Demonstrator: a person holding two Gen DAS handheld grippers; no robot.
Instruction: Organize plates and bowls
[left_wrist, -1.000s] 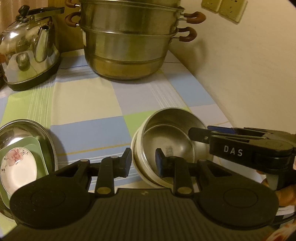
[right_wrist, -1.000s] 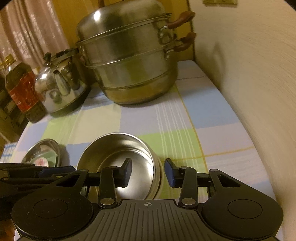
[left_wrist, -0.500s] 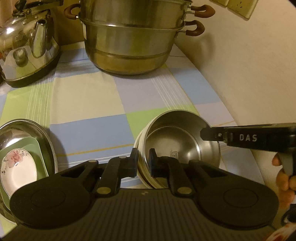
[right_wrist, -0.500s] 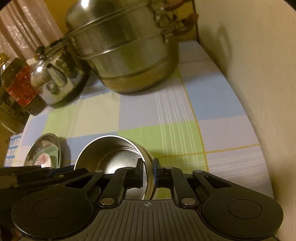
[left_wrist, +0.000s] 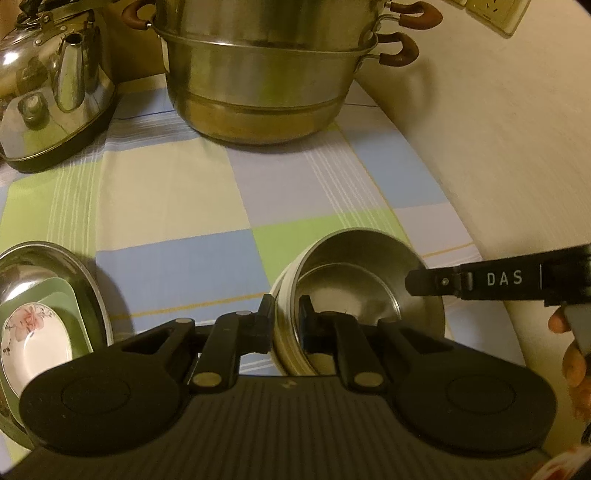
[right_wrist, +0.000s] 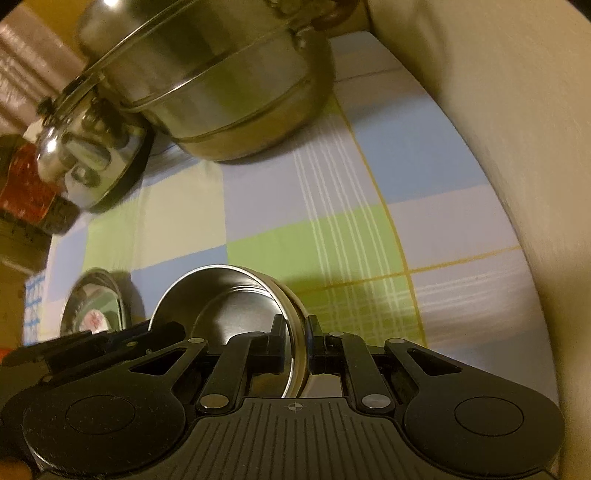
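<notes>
A steel bowl (left_wrist: 354, 280) sits nested in a cream-rimmed outer bowl (left_wrist: 284, 332) above the checked cloth. My left gripper (left_wrist: 286, 317) is shut on its near-left rim. My right gripper (right_wrist: 295, 339) is shut on the rim of the steel bowl (right_wrist: 221, 299), one finger inside and one outside, and its arm (left_wrist: 498, 280) reaches in from the right in the left wrist view. The bowl tilts. At the left a steel dish (left_wrist: 48, 266) holds a green plate (left_wrist: 70, 306) and a floral white plate (left_wrist: 33, 339); the dish also shows in the right wrist view (right_wrist: 92, 299).
A large stacked steel steamer pot (left_wrist: 266, 74) stands at the back, a steel kettle (left_wrist: 55, 92) to its left. A red-labelled bottle (right_wrist: 26, 177) stands beyond the kettle. A cream wall (left_wrist: 498, 129) runs along the right edge of the cloth.
Both grippers closed from open onto the bowl's rim. The bowl has tilted and risen with them, and the right wrist view has rolled.
</notes>
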